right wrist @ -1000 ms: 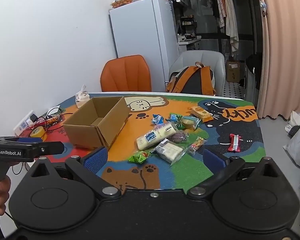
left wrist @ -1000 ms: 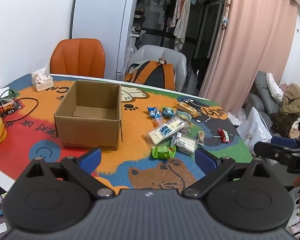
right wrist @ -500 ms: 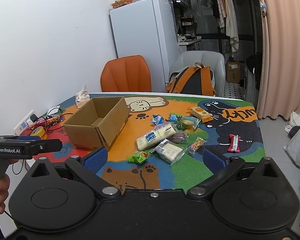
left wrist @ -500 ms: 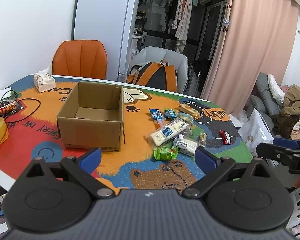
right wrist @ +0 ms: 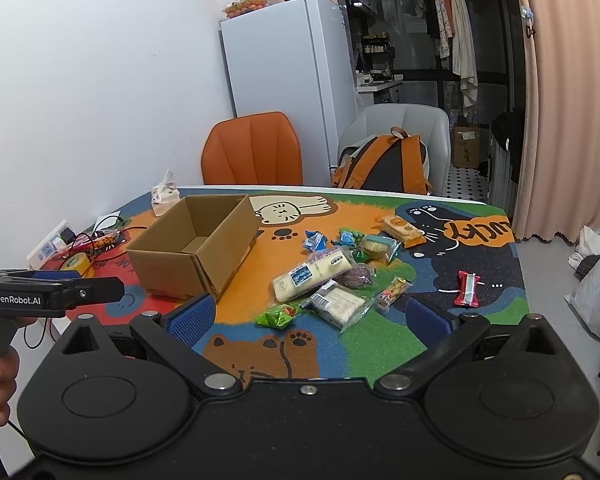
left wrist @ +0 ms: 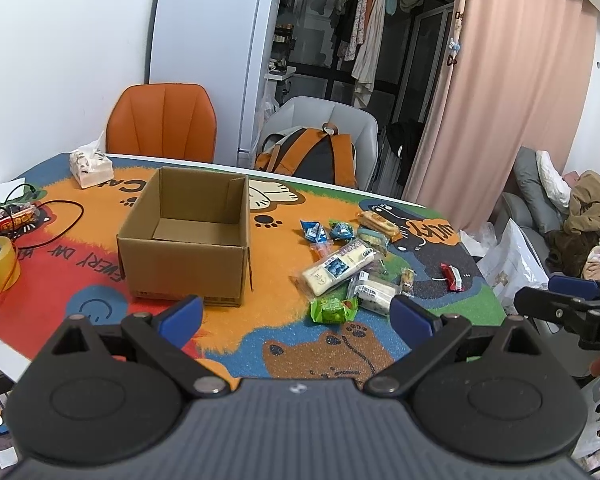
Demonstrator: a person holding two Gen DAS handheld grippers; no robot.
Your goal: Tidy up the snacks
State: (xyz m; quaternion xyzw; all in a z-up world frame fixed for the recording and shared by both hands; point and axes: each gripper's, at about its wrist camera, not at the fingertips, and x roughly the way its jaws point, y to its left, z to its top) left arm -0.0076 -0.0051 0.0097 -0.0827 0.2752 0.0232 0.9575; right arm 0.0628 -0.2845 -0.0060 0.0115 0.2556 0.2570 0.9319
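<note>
1. You are at the very start, in my judgement: the cardboard box (left wrist: pixel 184 236) stands with nothing visible inside, and all the snacks lie on the table mat (left wrist: pixel 284 292).
2. In the left wrist view the snack pile is at about 1 o'clock from your left gripper (left wrist: pixel 296 316), and the box at about 11 o'clock.
3. The green packet (left wrist: pixel 332 309) is the nearest snack; the long white packet (left wrist: pixel 338 266) lies just behind it, and the red packet (left wrist: pixel 452 276) lies apart at 2 o'clock.
4. The left gripper is spread wide, holds nothing and touches nothing.
5. Your right gripper (right wrist: pixel 306 318) is also wide apart and holds nothing.
6. The next move probably calls for lowering one gripper over the green packet.
</note>
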